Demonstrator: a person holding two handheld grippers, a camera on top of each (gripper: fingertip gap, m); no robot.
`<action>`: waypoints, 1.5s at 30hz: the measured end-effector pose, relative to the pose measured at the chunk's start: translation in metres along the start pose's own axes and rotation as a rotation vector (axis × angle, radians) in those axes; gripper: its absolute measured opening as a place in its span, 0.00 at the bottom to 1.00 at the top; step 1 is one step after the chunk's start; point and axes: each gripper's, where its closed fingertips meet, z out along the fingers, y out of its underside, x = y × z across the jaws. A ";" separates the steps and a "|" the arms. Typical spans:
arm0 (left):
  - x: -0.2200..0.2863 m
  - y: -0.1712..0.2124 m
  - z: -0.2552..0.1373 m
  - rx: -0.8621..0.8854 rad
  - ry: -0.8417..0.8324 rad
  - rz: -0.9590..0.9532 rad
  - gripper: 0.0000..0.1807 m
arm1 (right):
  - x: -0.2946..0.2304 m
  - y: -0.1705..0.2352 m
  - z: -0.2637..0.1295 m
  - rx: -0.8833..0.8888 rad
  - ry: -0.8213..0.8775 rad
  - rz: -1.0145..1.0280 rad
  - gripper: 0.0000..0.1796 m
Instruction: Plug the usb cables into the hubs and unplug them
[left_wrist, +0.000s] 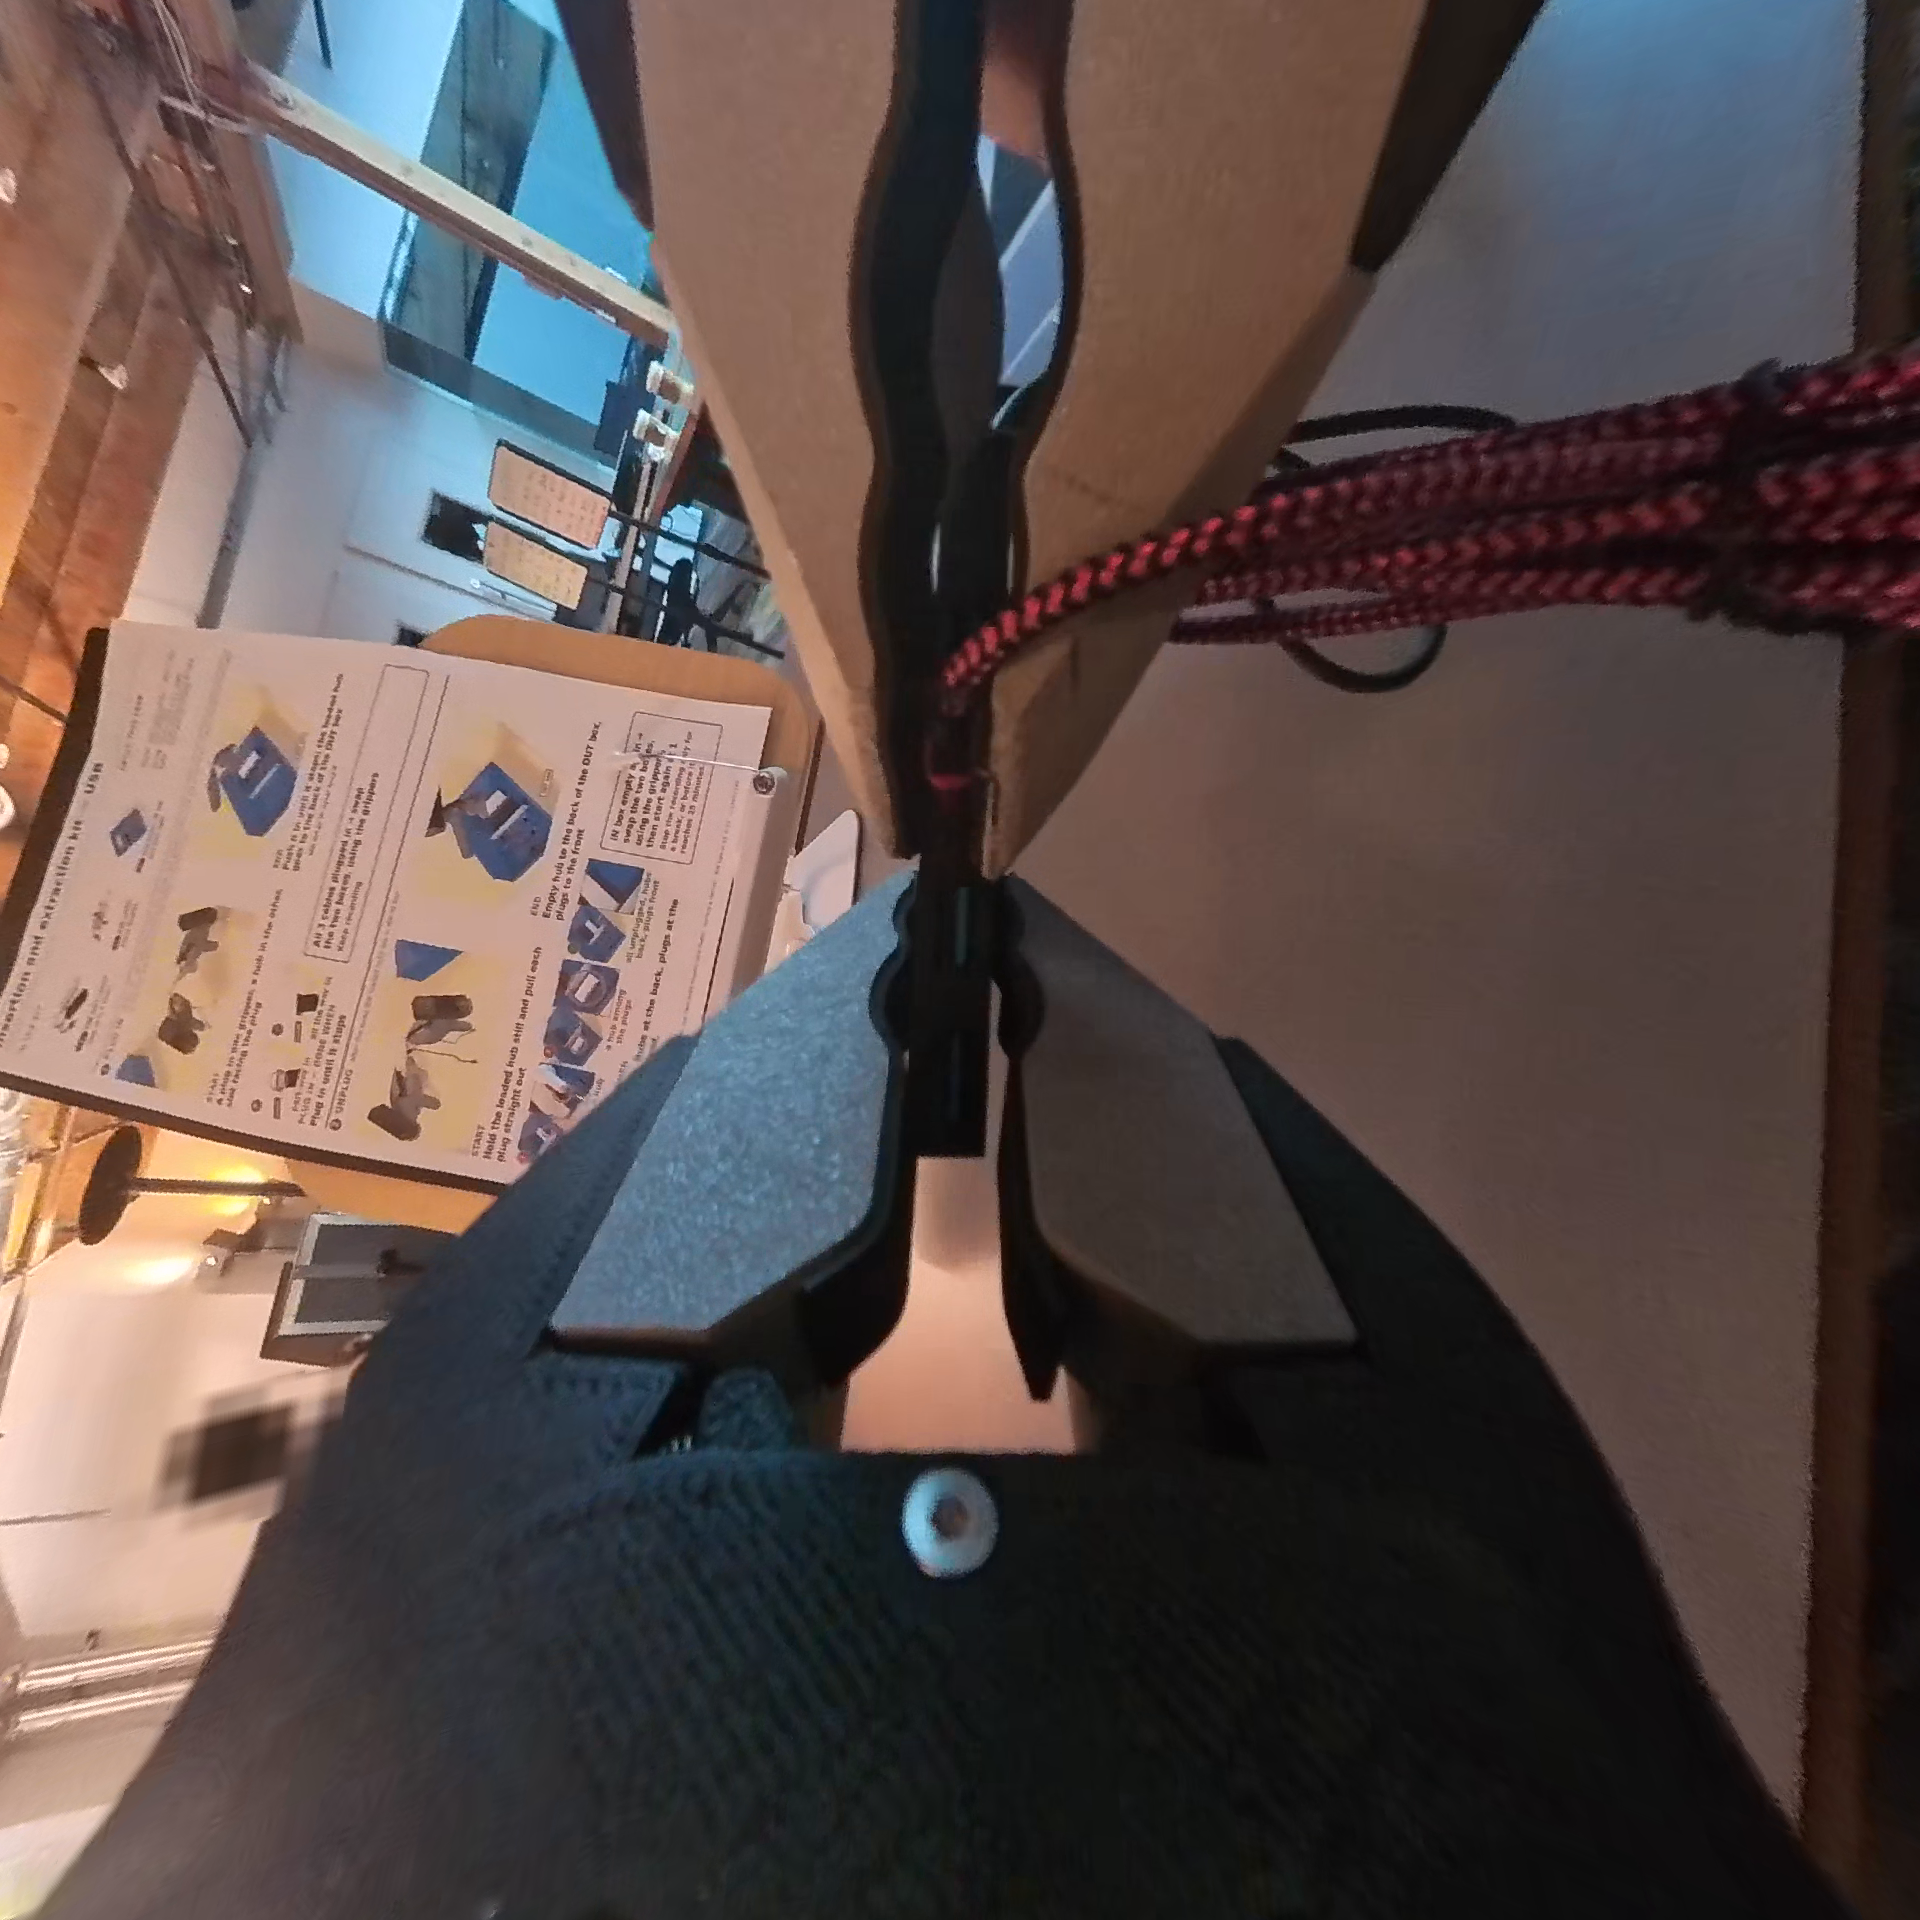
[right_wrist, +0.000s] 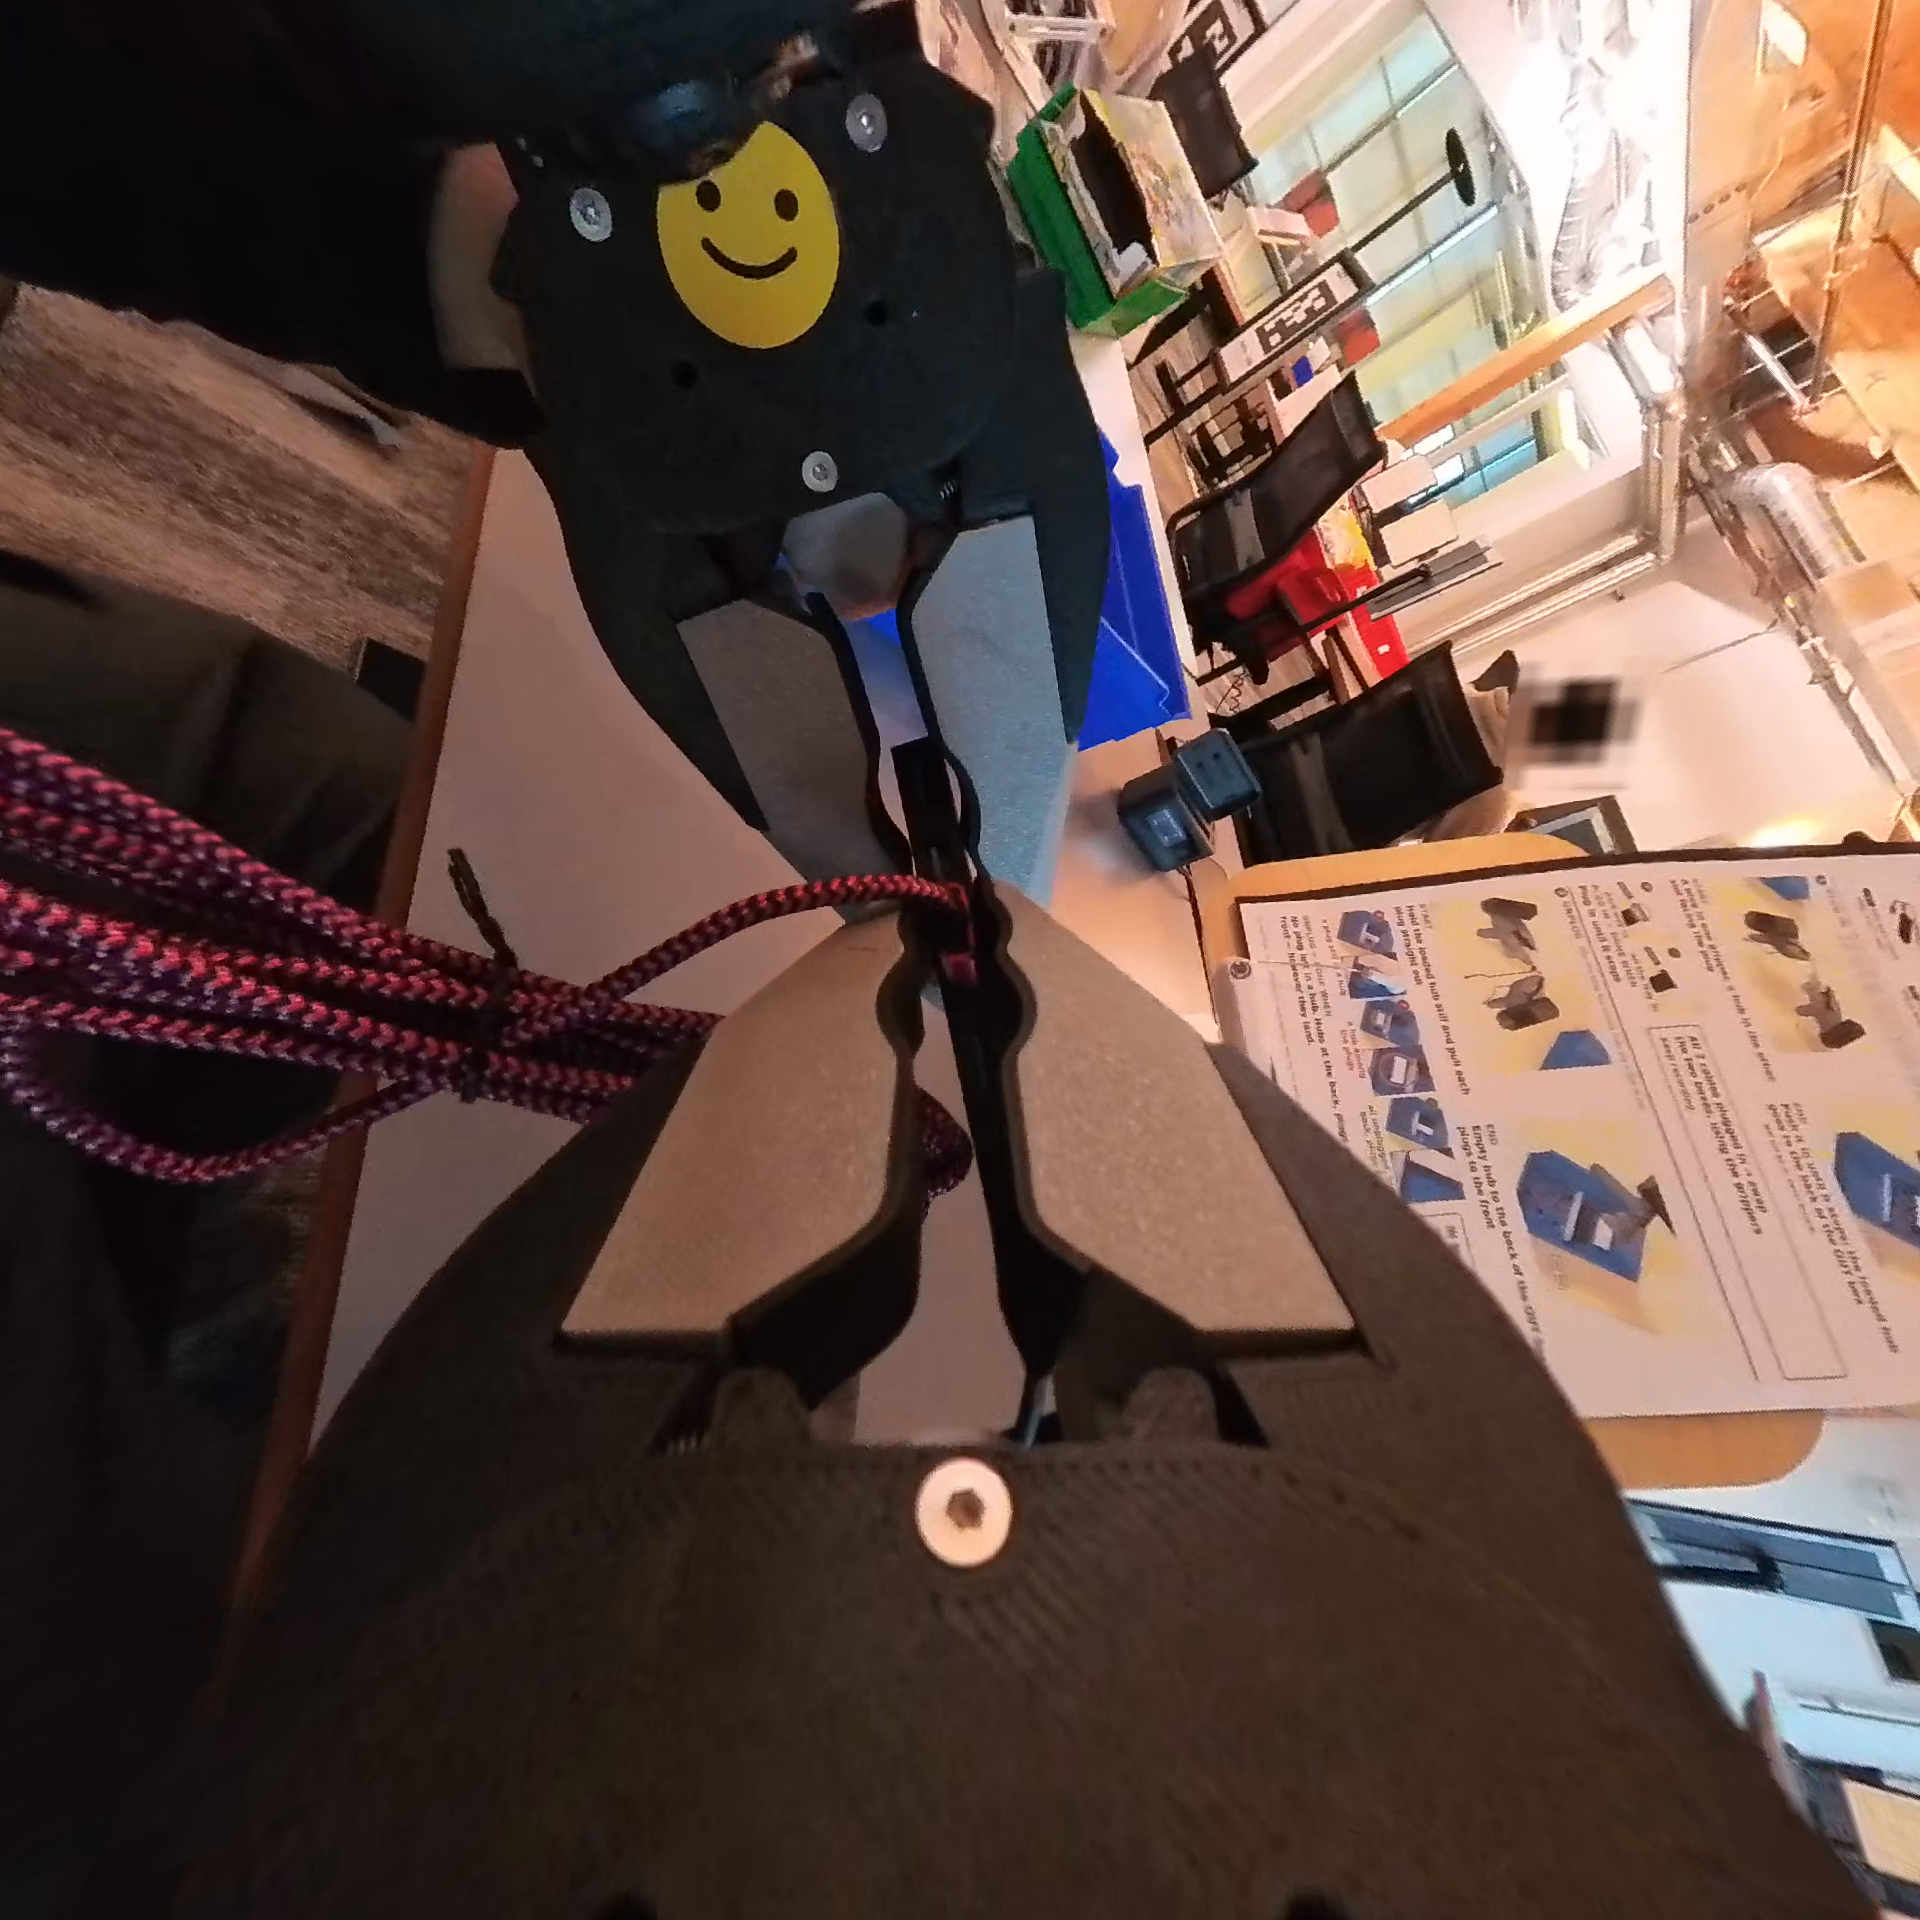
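Grippers meet tip to tip above a pale tabletop (left_wrist: 1455, 1143), both turned on their side. Nearest in the left wrist view, the left gripper (left_wrist: 951, 904), black with grey finger pads (left_wrist: 769, 1101), is clamped on a slim black USB hub (left_wrist: 954, 1049) held edge-on between its fingers. Facing it, the right gripper (left_wrist: 940, 831), whose pads look tan in this light, is closed on a black USB plug (right_wrist: 971, 1049) at the end of one red-and-black braided cable (left_wrist: 1101, 582); plug and hub touch, though whether the plug is fully seated cannot be told. That cable runs off to a tied bundle of several similar braided cables (right_wrist: 260, 987) at the table's edge; their exact number is unclear. One printed instruction sheet on a clipboard (right_wrist: 1621, 1122) stands beside the grippers. One blue bin (right_wrist: 1138, 623) shows behind the left gripper (right_wrist: 940, 862), which bears a yellow smiley sticker (right_wrist: 748, 234).
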 end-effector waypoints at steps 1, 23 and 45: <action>0.000 0.001 0.000 0.004 0.003 -0.010 0.05 | 0.000 0.000 0.001 0.011 -0.002 0.012 0.02; -0.007 -0.015 -0.009 0.103 0.077 -0.204 0.04 | 0.017 -0.004 -0.018 0.266 -0.116 0.264 0.04; 0.005 0.027 0.003 -0.230 0.075 -0.132 0.06 | 0.005 0.027 0.003 -0.116 -0.025 0.037 0.02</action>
